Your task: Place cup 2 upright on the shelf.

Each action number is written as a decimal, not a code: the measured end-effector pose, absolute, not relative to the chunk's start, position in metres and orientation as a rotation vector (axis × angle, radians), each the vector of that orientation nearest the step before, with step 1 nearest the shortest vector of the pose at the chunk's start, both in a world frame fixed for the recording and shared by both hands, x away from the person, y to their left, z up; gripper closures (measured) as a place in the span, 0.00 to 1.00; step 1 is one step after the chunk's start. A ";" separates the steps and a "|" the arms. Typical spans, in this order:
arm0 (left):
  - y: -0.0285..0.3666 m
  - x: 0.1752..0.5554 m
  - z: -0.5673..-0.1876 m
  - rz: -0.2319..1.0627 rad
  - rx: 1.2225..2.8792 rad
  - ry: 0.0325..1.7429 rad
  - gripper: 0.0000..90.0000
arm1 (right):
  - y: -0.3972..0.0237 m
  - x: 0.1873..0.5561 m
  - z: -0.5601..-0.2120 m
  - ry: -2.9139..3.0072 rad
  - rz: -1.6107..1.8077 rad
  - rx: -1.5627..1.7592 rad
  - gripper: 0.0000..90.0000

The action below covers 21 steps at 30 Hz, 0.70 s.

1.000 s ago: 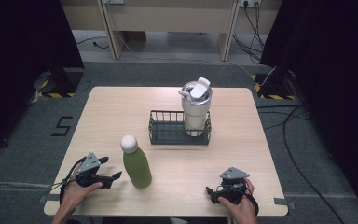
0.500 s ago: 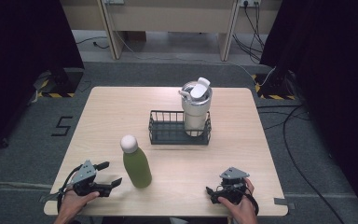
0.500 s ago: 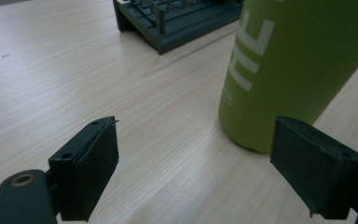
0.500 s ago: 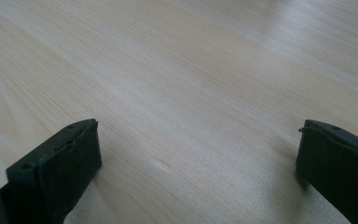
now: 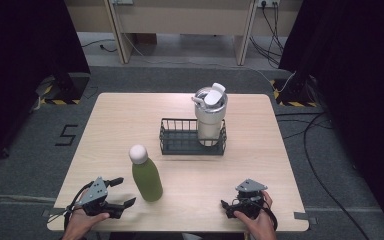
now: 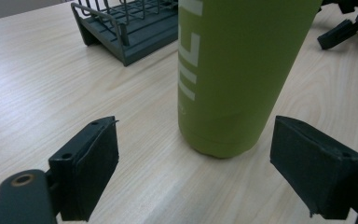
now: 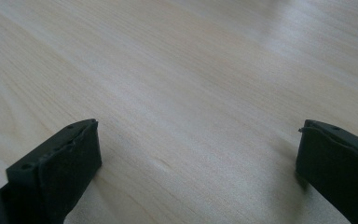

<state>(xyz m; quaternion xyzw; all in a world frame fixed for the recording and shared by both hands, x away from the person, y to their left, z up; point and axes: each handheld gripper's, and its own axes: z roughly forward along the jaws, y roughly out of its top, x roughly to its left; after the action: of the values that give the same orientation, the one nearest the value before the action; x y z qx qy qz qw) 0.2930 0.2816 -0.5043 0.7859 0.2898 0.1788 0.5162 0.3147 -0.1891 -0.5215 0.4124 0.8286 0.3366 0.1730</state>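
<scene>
green bottle [image 5: 147,179] white cap, dark basket [image 5: 180,142]

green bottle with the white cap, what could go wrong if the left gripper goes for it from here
The tall green metal bottle with the round white cap stands upright and unheld, so a jaw nudging it off-centre could tip it. The left gripper is open with the bottle ahead of its black pads, not between them; closing too early would miss or clip the base. A toppled bottle might roll toward the dark wire basket or the wooden table's edge.
</scene>
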 end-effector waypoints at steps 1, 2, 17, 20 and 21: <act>0.279 0.292 -0.503 0.427 1.888 0.683 0.17 | -0.189 0.315 -0.521 2.351 0.955 1.169 0.00; 0.279 0.292 -0.503 0.427 1.888 0.683 0.17 | -0.189 0.315 -0.521 2.351 0.955 1.169 0.00; 0.268 0.287 -0.500 0.413 1.865 0.653 0.17 | -0.189 0.315 -0.521 2.352 0.956 1.169 0.00; 0.264 0.287 -0.501 0.413 1.864 0.656 0.17 | -0.189 0.315 -0.521 2.352 0.956 1.169 0.00; 0.263 0.286 -0.500 0.401 1.845 0.658 0.17 | -0.189 0.315 -0.521 2.352 0.956 1.169 0.00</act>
<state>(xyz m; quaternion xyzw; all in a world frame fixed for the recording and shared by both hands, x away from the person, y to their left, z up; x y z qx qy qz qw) 0.2863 0.2626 -0.5002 0.7765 0.2768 0.1689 0.5404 0.3146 -0.1890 -0.5214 0.4119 0.8289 0.3369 0.1723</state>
